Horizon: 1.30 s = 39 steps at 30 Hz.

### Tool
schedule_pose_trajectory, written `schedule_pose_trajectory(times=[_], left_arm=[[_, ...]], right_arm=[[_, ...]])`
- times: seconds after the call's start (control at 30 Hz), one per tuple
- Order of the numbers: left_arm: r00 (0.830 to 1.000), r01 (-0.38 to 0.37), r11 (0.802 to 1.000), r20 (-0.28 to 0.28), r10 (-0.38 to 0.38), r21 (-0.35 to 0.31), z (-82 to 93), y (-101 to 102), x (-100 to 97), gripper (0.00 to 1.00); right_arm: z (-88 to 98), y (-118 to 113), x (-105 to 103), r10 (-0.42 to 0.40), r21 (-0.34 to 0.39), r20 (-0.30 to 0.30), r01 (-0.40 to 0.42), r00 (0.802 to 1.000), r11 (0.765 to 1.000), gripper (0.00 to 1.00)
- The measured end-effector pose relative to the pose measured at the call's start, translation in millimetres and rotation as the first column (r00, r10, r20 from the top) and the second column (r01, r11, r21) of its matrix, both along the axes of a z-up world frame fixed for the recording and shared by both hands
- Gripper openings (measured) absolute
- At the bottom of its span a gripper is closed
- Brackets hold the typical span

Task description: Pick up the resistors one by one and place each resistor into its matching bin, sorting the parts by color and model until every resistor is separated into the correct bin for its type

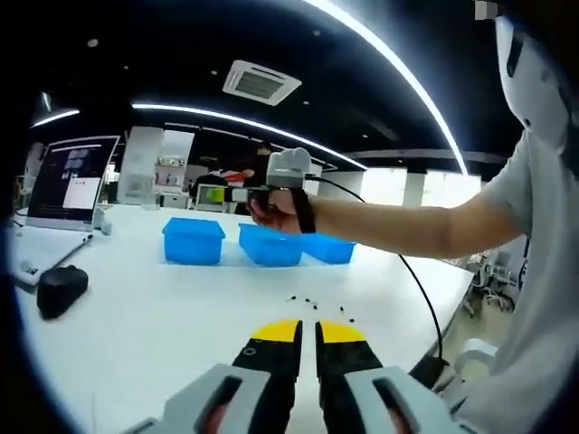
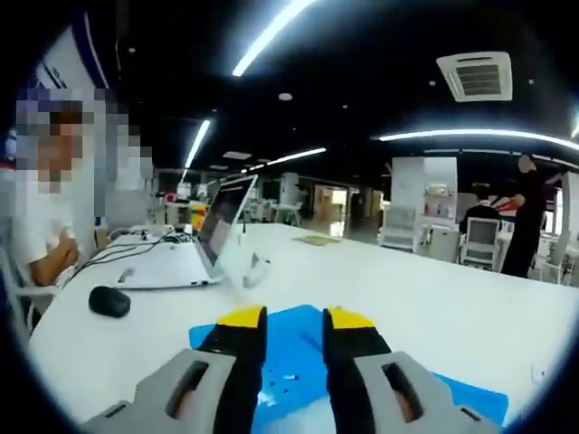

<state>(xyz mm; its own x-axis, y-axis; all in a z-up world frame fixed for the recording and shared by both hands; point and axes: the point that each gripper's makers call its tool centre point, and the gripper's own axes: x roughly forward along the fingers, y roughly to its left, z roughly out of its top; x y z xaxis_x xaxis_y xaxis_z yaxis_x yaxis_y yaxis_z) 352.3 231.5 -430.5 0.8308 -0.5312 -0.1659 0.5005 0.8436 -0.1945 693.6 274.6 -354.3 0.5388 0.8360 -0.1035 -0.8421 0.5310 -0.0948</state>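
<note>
A: Biggest first. White table point(image 1: 163, 316) spans the left gripper view, same table point(image 2: 434, 307) in the right gripper view.

B: Then the open laptop point(image 1: 68, 185) at far left of the left gripper view; in the right gripper view the laptop point(image 2: 204, 240) sits left of centre with cables behind it.

A: Bins?

B: Three blue bins in a row on the table: left bin point(image 1: 193, 240), middle bin point(image 1: 271, 245), right bin point(image 1: 327, 249). In the right gripper view a blue bin point(image 2: 294, 348) lies directly under the jaws, tiny specks inside, too small to identify.

A: Grippers?

B: Left gripper point(image 1: 308, 336) low over the table, yellow tips with a narrow gap, nothing between them. Right gripper point(image 2: 295, 318) above the bin, jaws apart, empty. It also shows in the left gripper view, held by the person's hand point(image 1: 276, 210) above the middle bin.

A: Smaller stuff?

B: Black mouse point(image 1: 61, 289) near the laptop; mouse point(image 2: 109, 301) also seen from the right gripper.

A: Resistors?

B: Resistors point(image 1: 317, 306), small dark bits loose on the table just beyond the left gripper's tips, in front of the bins.
</note>
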Motion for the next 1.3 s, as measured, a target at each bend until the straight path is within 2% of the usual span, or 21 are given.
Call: schedule_pose_trajectory(times=[0.1, 0.13, 0.23, 0.33, 0.47, 0.6, 0.67, 0.73, 0.77, 0.9, 0.97, 1.03, 1.1, 1.2, 1.3], left_arm=[[1.0, 0.0, 1.0, 0.0, 0.0, 0.0, 0.1, 0.0, 0.1, 0.09], [1.0, 0.0, 1.0, 0.005, 0.0, 0.004, 1.4, -0.8, 0.9, 0.09], [1.0, 0.0, 1.0, 0.004, 0.0, 0.004, 1.0, -2.2, 0.3, 0.09], [1.0, 0.003, 1.0, -0.003, -0.003, 0.007, -1.5, -4.2, 0.1, 0.09], [1.0, 0.007, 1.0, -0.006, -0.007, 0.002, -2.2, -6.8, 0.7, 0.09], [1.0, 0.0, 1.0, -0.004, 0.0, -0.006, -1.2, -5.5, 3.5, 0.09], [1.0, -0.009, 1.0, 0.001, 0.009, -0.007, 0.5, -3.4, 5.0, 0.09], [1.0, -0.015, 1.0, 0.004, 0.015, -0.009, 1.5, -1.7, 5.9, 0.09], [1.0, -0.016, 1.0, 0.005, 0.016, -0.008, 1.5, -1.3, 6.0, 0.09], [1.0, -0.023, 1.0, 0.002, 0.023, -0.003, -0.2, 0.9, 6.0, 0.09], [1.0, -0.026, 1.0, 0.0, 0.026, -0.004, -1.3, 1.3, 6.1, 0.1], [1.0, -0.028, 1.0, -0.002, 0.028, -0.002, -2.6, 1.0, 5.9, 0.1], [1.0, -0.026, 1.0, -0.002, 0.026, -0.005, -3.0, -0.5, 5.2, 0.1], [1.0, -0.025, 1.0, -0.003, 0.025, -0.009, -4.1, -2.1, 4.8, 0.1], [1.0, -0.027, 1.0, -0.003, 0.027, -0.01, -3.8, -1.7, 4.3, 0.1]], right_arm=[[-0.1, -0.8, 0.3, 0.0, 0.0, 0.0, 0.0, 1.0, 1.0, 0.22], [-2.1, -10.2, -0.4, -0.002, -0.014, 0.013, 0.002, 1.0, 1.0, 0.22], [-1.7, -17.9, -2.8, 0.008, -0.028, 0.016, -0.007, 1.0, 1.0, 0.21], [4.6, -21.8, -9.3, 0.028, -0.028, 0.01, -0.028, 1.0, 0.999, 0.21], [11.2, -19.2, -38.6, 0.129, -0.094, 0.05, -0.124, 0.99, 0.988, 0.21], [2.1, -17.4, -71.4, 0.23, -0.188, 0.045, -0.218, 0.972, 0.958, 0.2], [-6.7, -19.7, -88.9, 0.287, -0.272, 0.048, -0.263, 0.957, 0.925, 0.19], [-16.5, -21.8, -110.6, 0.349, -0.338, 0.016, -0.323, 0.937, 0.884, 0.19], [-20.4, -22.6, -126.5, 0.399, -0.357, -0.017, -0.378, 0.917, 0.854, 0.19], [-34.8, -32.4, -165.1, 0.515, -0.489, -0.069, -0.479, 0.854, 0.729, 0.19], [-43.7, -39.4, -178.7, 0.539, -0.537, -0.122, -0.512, 0.834, 0.671, 0.19], [-49.1, -44.4, -186.6, 0.556, -0.568, -0.149, -0.531, 0.818, 0.629, 0.19], [-56.1, -50.6, -194.4, 0.572, -0.608, -0.176, -0.546, 0.801, 0.577, 0.18], [-67.7, -59.4, -203.4, 0.57, -0.644, -0.241, -0.568, 0.786, 0.512, 0.16], [-80.1, -68.4, -212.7, 0.578, -0.667, -0.309, -0.606, 0.755, 0.434, 0.15]])
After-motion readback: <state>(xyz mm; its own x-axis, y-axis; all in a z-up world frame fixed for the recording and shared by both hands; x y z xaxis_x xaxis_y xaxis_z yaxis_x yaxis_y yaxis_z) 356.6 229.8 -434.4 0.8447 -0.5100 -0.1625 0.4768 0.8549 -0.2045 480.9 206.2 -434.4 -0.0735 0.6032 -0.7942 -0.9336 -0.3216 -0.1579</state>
